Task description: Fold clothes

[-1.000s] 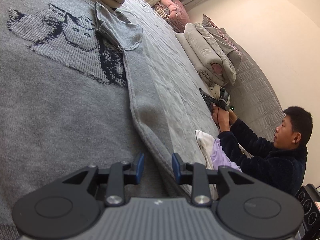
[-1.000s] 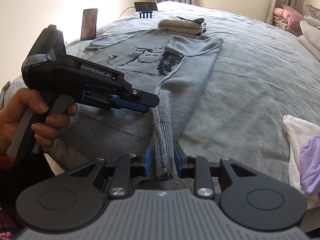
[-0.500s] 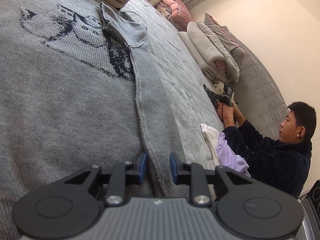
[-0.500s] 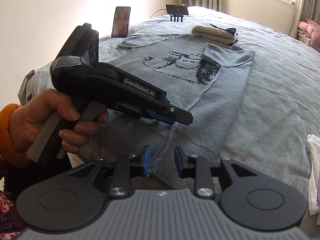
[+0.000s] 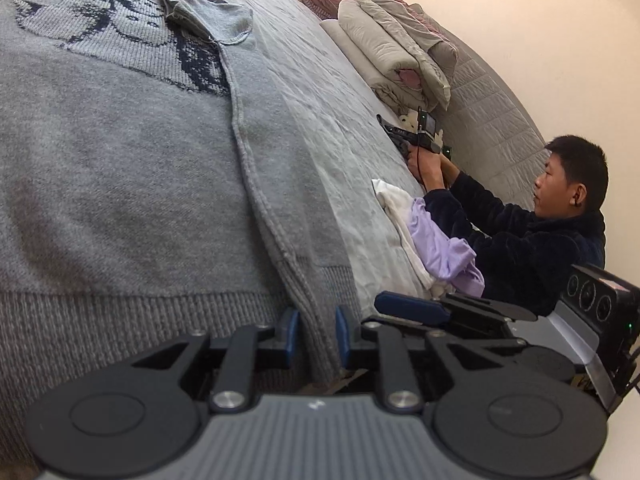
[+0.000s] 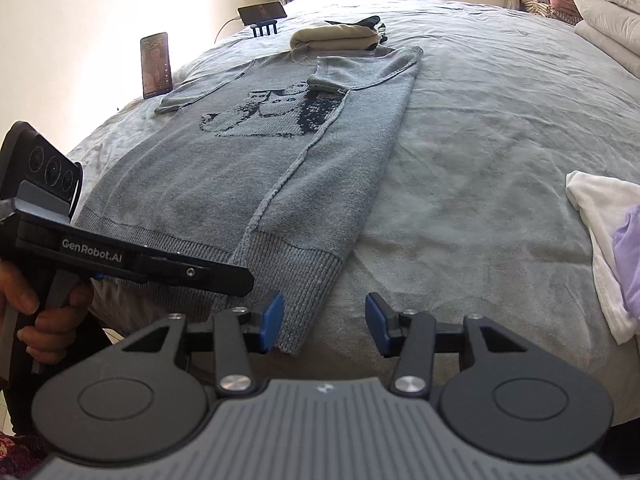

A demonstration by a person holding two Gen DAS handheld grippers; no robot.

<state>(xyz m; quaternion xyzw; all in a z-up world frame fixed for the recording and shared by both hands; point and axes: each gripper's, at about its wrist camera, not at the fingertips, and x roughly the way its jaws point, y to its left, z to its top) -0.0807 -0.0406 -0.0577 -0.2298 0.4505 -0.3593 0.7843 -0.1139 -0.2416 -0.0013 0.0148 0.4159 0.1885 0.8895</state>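
Two tongs at the sweater (image 6: 248, 184) hem: left (image 5: 313, 334) clenched on ribbing, right (image 6: 324, 326) released, both tilted downward.

Sweater (image 6: 256, 168) flat on bed (image 6: 480, 128), hem at near edge, folded clothes (image 6: 336, 38) just behind collar. Two phones (image 6: 155, 65) upright far left w/ loose garments (image 6: 604, 240) at right edge. Bedding stack (image 5: 396, 52) far right by wall, person (image 5: 532, 232) beside the bed.

Left tongs (image 5: 313, 334) closed on sweater hem (image 5: 316, 320); right tongs (image 6: 324, 324) released it.
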